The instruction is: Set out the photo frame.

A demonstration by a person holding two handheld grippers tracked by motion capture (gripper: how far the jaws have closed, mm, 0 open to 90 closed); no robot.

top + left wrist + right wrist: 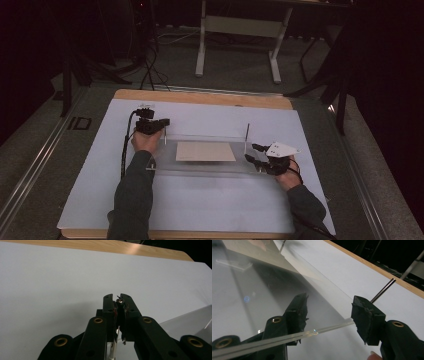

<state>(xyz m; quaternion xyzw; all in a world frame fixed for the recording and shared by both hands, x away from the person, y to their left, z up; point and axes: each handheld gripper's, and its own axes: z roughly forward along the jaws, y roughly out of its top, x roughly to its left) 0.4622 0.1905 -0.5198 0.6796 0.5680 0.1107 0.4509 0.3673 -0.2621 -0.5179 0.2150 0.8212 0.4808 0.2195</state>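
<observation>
Trouble is most likely at the left gripper [159,126]. Its jaws are closed on a thin metal pin [113,350], which is seen between them in the left gripper view, and the grip is taken near the top of the pin. If the pin is pulled sideways and not straight along its own line, it could be bent, or the clear plastic plate [165,152] could be tipped or dragged over the white sheet [200,200]. The pin is smooth and thin, so it could also slip out of the jaws.

The right gripper [329,312] is open; its jaws stand on both sides of the near edge of the plate, apart from it, and nothing is held yet. If they are closed carelessly, the smooth edge could slide out, or the second pin [246,136] at the right end could be knocked.

The plate is found in the middle of the white sheet, which covers the wooden table [200,97]. Its long axis is laid from the left edge of the table to the right edge, parallel to the far edge. A tan card [205,151] is seen at its middle. Both pins are pointed upward, almost upright, at the two ends of the plate.
</observation>
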